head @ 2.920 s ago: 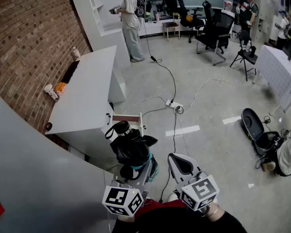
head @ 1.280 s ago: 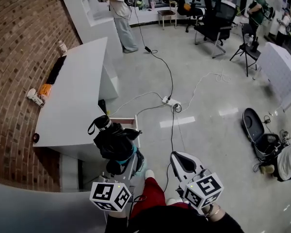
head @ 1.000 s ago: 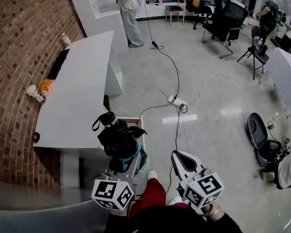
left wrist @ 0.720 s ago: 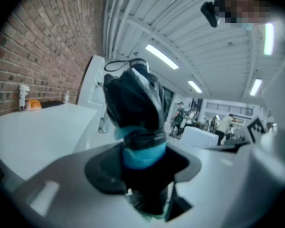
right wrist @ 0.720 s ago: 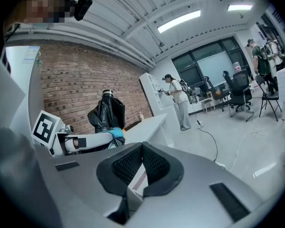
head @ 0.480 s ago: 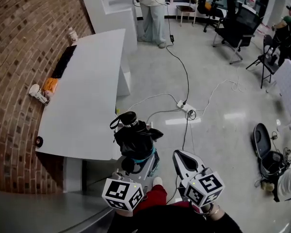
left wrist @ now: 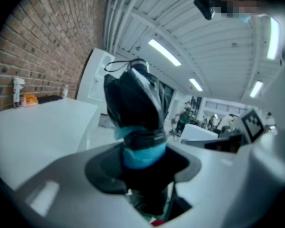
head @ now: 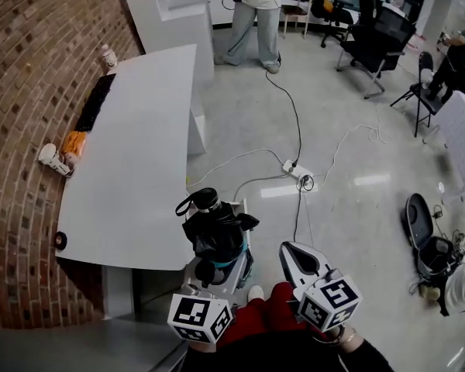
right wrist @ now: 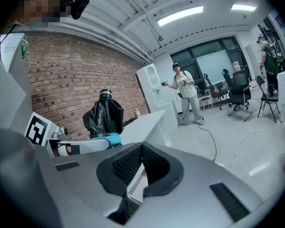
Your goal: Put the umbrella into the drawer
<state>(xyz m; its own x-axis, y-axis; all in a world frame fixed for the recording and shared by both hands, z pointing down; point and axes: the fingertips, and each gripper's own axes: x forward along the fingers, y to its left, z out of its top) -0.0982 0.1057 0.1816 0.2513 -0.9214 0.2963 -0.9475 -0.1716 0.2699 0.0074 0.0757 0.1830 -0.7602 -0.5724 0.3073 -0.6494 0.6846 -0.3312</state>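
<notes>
The umbrella [head: 215,235] is black with a teal band. The table [head: 132,169] is white, the brick wall [head: 31,68] red-brown. The left gripper [head: 219,266] and right gripper [head: 291,249] are grey, their cubes black-and-white squared.

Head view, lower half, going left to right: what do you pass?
brick wall → white table → umbrella → right gripper → open black case on the floor
</notes>
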